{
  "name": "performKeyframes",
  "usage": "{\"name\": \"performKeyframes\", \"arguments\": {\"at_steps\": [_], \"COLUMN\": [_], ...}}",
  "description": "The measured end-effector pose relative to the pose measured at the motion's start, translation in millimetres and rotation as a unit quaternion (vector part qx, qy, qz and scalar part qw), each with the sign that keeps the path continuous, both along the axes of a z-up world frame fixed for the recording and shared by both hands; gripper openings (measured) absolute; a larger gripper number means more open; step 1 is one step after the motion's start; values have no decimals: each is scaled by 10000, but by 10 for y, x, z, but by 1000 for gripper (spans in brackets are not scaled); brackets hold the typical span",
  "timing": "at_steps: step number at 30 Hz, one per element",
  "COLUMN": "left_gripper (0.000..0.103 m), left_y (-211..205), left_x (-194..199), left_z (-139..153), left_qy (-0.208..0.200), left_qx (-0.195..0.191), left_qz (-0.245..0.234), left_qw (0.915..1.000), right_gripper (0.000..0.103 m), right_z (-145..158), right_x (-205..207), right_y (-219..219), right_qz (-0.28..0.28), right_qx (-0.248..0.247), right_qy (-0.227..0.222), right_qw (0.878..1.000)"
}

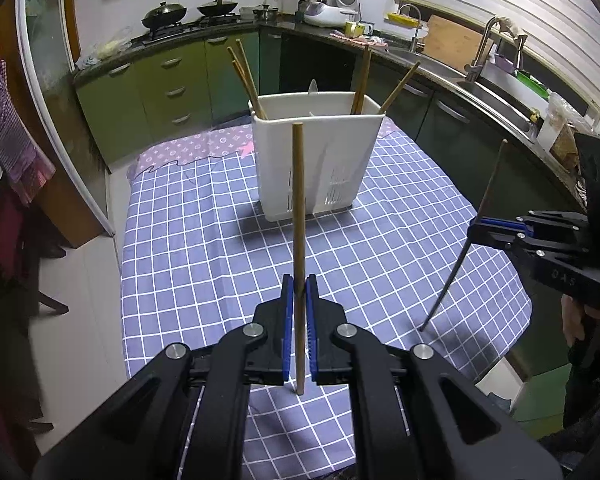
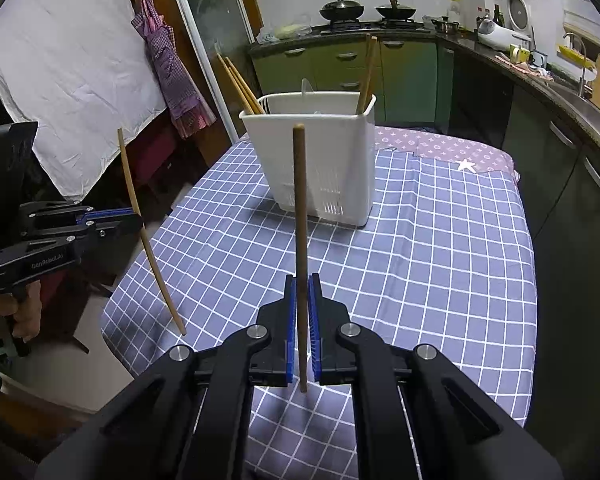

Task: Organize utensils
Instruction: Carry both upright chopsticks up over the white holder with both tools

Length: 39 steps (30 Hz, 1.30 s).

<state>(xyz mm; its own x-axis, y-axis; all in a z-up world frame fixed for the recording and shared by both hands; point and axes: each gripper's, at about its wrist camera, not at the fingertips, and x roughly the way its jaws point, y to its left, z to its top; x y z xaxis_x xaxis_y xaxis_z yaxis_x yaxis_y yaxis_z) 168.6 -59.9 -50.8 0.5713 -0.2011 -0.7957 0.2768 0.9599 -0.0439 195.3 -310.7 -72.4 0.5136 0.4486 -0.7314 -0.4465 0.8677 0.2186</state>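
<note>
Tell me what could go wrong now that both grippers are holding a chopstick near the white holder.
1. Each chopstick is pinched low on its length: the left gripper holds its chopstick with most of it above the pads, so it might pivot or slip.
2. The holder stands free on the checked cloth; a side knock could tip it.
3. The right gripper and its chopstick could snag the chopsticks already leaning inside.
</note>
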Motion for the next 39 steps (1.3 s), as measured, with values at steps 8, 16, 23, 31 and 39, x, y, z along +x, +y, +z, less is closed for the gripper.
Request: {"name": "performKeyframes", "arguments": {"at_steps": [8, 16, 23, 31, 39], "left_gripper": [6, 6, 6, 6, 6], "left_y": [-47, -77, -155, -249, -290], "left_x": [62, 164, 295, 497, 728], "left_z": [31, 143, 416, 890, 1449], "left_qy": [-41, -164, -305, -548, -970], "left_qx": [-28, -54, -51, -159, -329], "left_qz": [-83, -124, -184, -256, -240], "left_qw": [10000, 9998, 9994, 9980, 9945], "right_gripper": [7, 7, 7, 7, 7], "right_z": [88, 211, 400, 834, 1452], "right_x": [71, 157, 263, 400, 568], "right_y": [69, 132, 176, 223, 213], "right_qz": [60, 110, 175, 206, 138], "right_qx": [-2, -19, -12, 53, 241], "right_qy": [-72, -179, -307, -576, -984], "right_qw": [10000, 9998, 9994, 9981, 9948]}}
